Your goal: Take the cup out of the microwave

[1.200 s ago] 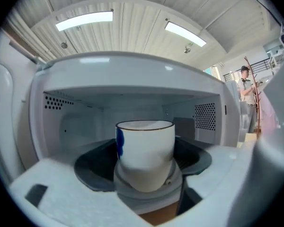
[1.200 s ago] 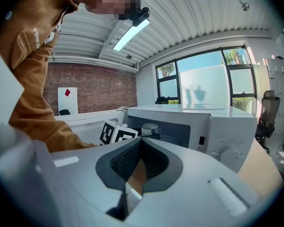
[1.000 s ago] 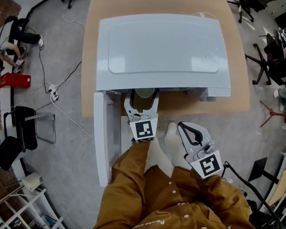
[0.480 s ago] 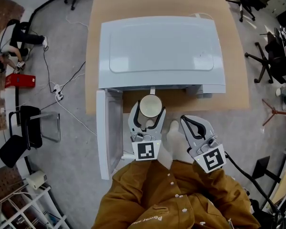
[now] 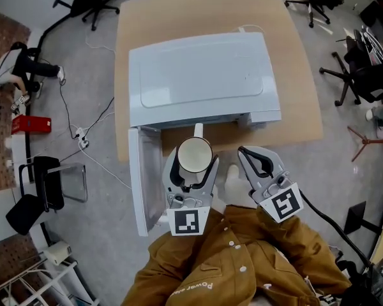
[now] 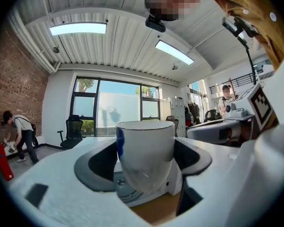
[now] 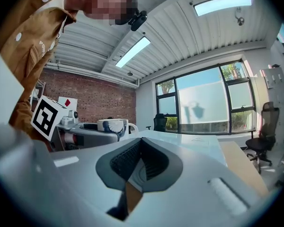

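The cup (image 5: pixel 195 155) looks glossy ceramic, the microwave (image 5: pixel 201 75) smooth painted metal, the table (image 5: pixel 300 94) matt wood.

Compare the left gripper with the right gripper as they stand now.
The left gripper holds the white cup between its jaws; the right gripper holds nothing. The left gripper's jaws stand apart round the cup; the right gripper's jaws are closed together. The left gripper sits beside the open microwave door; the right gripper sits further right. Both point toward the microwave from its front.
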A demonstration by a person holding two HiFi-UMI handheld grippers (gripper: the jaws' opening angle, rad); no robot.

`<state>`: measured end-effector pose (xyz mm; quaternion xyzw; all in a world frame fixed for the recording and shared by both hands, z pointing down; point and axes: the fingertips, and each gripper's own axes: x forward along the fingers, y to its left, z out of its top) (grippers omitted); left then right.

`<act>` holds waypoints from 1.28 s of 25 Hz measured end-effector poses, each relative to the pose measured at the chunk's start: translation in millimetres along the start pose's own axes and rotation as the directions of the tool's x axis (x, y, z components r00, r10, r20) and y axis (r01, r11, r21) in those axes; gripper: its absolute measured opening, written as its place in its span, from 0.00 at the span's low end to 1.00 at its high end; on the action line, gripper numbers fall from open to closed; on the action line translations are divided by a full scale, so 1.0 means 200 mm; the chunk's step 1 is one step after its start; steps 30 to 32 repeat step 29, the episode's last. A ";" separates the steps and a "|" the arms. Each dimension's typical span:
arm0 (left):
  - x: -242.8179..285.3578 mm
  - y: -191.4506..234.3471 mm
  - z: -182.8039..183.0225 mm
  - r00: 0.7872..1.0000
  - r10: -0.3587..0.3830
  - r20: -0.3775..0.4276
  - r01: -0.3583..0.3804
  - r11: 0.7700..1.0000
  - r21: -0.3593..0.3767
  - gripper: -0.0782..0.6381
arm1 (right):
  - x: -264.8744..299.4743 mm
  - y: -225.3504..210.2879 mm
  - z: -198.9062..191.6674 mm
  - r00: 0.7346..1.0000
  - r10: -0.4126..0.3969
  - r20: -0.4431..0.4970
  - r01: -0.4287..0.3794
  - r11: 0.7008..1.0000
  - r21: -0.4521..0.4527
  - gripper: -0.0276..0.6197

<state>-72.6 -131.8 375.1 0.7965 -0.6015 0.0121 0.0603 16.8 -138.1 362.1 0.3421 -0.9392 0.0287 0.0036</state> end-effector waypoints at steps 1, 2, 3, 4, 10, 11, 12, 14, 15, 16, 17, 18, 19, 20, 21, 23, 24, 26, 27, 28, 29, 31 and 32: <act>0.00 -0.01 0.02 1.000 -0.006 0.000 0.006 1.000 0.005 0.62 | 0.00 -0.01 0.02 1.000 -0.007 0.010 0.007 1.000 -0.009 0.05; -0.01 -0.03 0.04 1.000 -0.011 0.001 0.011 1.000 0.009 0.62 | 0.00 -0.02 0.04 1.000 -0.014 0.019 0.014 1.000 -0.019 0.05; -0.01 -0.04 0.05 1.000 -0.015 0.004 0.015 1.000 0.011 0.62 | 0.01 -0.04 0.06 0.999 -0.021 0.026 0.021 0.999 -0.029 0.05; 0.00 -0.05 0.06 1.000 -0.017 0.008 0.017 1.000 0.012 0.62 | 0.01 -0.05 0.07 0.999 -0.028 0.032 0.029 0.999 -0.037 0.05; 0.02 -0.07 0.11 1.000 -0.016 0.025 0.015 1.000 0.009 0.62 | 0.03 -0.10 0.12 0.997 -0.054 0.048 0.056 0.998 -0.034 0.05; 0.03 -0.06 0.11 0.999 -0.017 0.029 0.017 1.000 0.008 0.62 | 0.03 -0.11 0.13 0.997 -0.055 0.049 0.056 0.998 -0.034 0.05; 0.03 -0.06 0.12 0.999 -0.018 0.032 0.018 1.000 0.006 0.62 | 0.03 -0.11 0.13 0.997 -0.056 0.049 0.057 0.998 -0.033 0.05; 0.04 -0.06 0.12 0.999 -0.021 0.034 0.021 1.000 0.005 0.62 | 0.04 -0.12 0.13 0.997 -0.060 0.049 0.062 0.998 -0.030 0.05; 0.04 -0.06 0.12 0.999 -0.021 0.033 0.021 1.000 0.004 0.62 | 0.04 -0.13 0.12 0.997 -0.063 0.049 0.064 0.998 -0.029 0.05; 0.05 -0.05 0.12 0.999 -0.021 0.033 0.021 1.000 0.004 0.62 | 0.04 -0.13 0.12 0.997 -0.065 0.050 0.067 0.997 -0.029 0.05; 0.05 -0.05 0.12 0.999 -0.021 0.032 0.021 1.000 0.004 0.62 | 0.04 -0.13 0.12 0.996 -0.067 0.052 0.069 0.997 -0.028 0.05; 0.05 -0.05 0.12 0.999 -0.022 0.032 0.021 1.000 0.004 0.62 | 0.05 -0.13 0.12 0.996 -0.069 0.054 0.071 0.997 -0.028 0.05; 0.05 -0.04 0.13 0.999 -0.023 0.032 0.023 1.000 0.004 0.62 | 0.05 -0.13 0.13 0.996 -0.071 0.055 0.073 0.997 -0.029 0.05; 0.05 -0.04 0.13 0.999 -0.024 0.032 0.024 1.000 0.003 0.62 | 0.05 -0.13 0.13 0.996 -0.072 0.056 0.074 0.997 -0.030 0.05; 0.05 -0.04 0.13 0.999 -0.025 0.032 0.025 1.000 0.001 0.62 | 0.05 -0.13 0.13 0.996 -0.073 0.057 0.075 0.997 -0.033 0.05; 0.05 -0.04 0.13 0.999 -0.029 0.035 0.029 1.000 0.000 0.62 | 0.06 -0.13 0.13 0.996 -0.075 0.057 0.078 0.996 -0.037 0.05; 0.05 -0.04 0.13 0.999 -0.031 0.036 0.031 1.000 0.000 0.62 | 0.06 -0.12 0.12 0.995 -0.077 0.056 0.079 0.996 -0.038 0.05; 0.05 -0.04 0.13 0.999 -0.036 0.035 0.036 0.999 0.000 0.62 | 0.07 -0.11 0.13 0.995 -0.078 0.056 0.080 0.996 -0.039 0.05; 0.05 -0.04 0.13 0.999 -0.039 0.035 0.039 0.999 0.000 0.62 | 0.07 -0.11 0.13 0.995 -0.079 0.056 0.081 0.996 -0.040 0.05; 0.05 -0.04 0.13 0.999 -0.042 0.035 0.042 0.999 0.000 0.62 | 0.07 -0.11 0.13 0.995 -0.079 0.057 0.082 0.996 -0.041 0.05; 0.05 -0.03 0.13 0.998 -0.044 0.034 0.044 0.999 0.001 0.62 | 0.08 -0.10 0.13 0.995 -0.080 0.057 0.083 0.996 -0.041 0.05; 0.05 -0.03 0.13 0.998 -0.044 0.034 0.044 0.999 0.001 0.62 | 0.08 -0.10 0.13 0.995 -0.080 0.057 0.083 0.996 -0.041 0.05; 0.05 -0.03 0.13 0.998 -0.044 0.034 0.044 0.999 0.001 0.62 | 0.08 -0.10 0.13 0.995 -0.080 0.057 0.083 0.996 -0.041 0.05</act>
